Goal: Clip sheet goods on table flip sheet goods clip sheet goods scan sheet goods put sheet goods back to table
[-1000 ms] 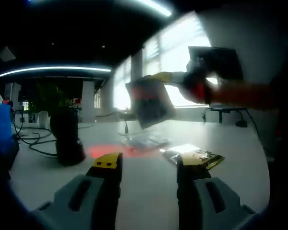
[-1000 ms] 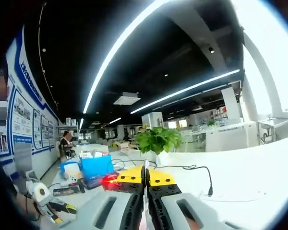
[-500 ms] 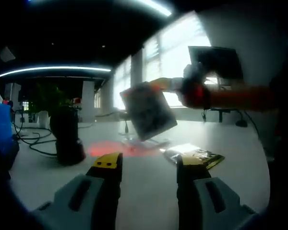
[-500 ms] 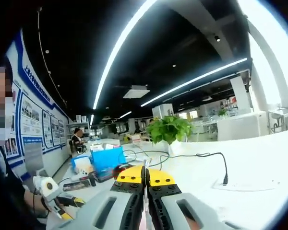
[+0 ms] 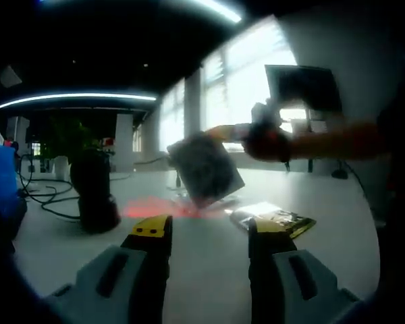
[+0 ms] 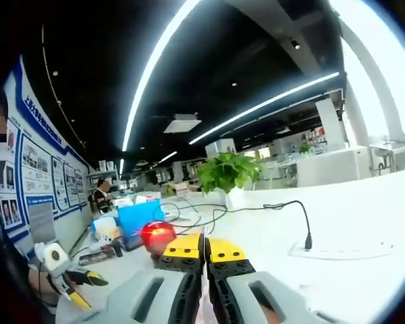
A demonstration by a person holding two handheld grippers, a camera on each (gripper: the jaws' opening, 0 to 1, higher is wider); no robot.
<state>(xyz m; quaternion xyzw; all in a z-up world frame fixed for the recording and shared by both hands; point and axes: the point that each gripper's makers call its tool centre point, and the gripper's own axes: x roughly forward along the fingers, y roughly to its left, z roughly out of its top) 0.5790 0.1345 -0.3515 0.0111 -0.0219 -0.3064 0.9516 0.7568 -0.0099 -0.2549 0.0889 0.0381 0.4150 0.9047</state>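
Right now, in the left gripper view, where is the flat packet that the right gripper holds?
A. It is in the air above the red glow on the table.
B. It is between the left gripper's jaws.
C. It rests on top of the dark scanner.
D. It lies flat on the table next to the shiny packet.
A: the packet hangs tilted from the right gripper, above the red glow on the table, while the left gripper stands open and empty.

In the left gripper view, a packet [image 5: 204,167] is held above the worktop [image 5: 209,260] by the right tool [image 5: 219,131]. A scanner [image 5: 94,192] is placed to its left, and a second packet [image 5: 273,221] lies on the worktop at right.
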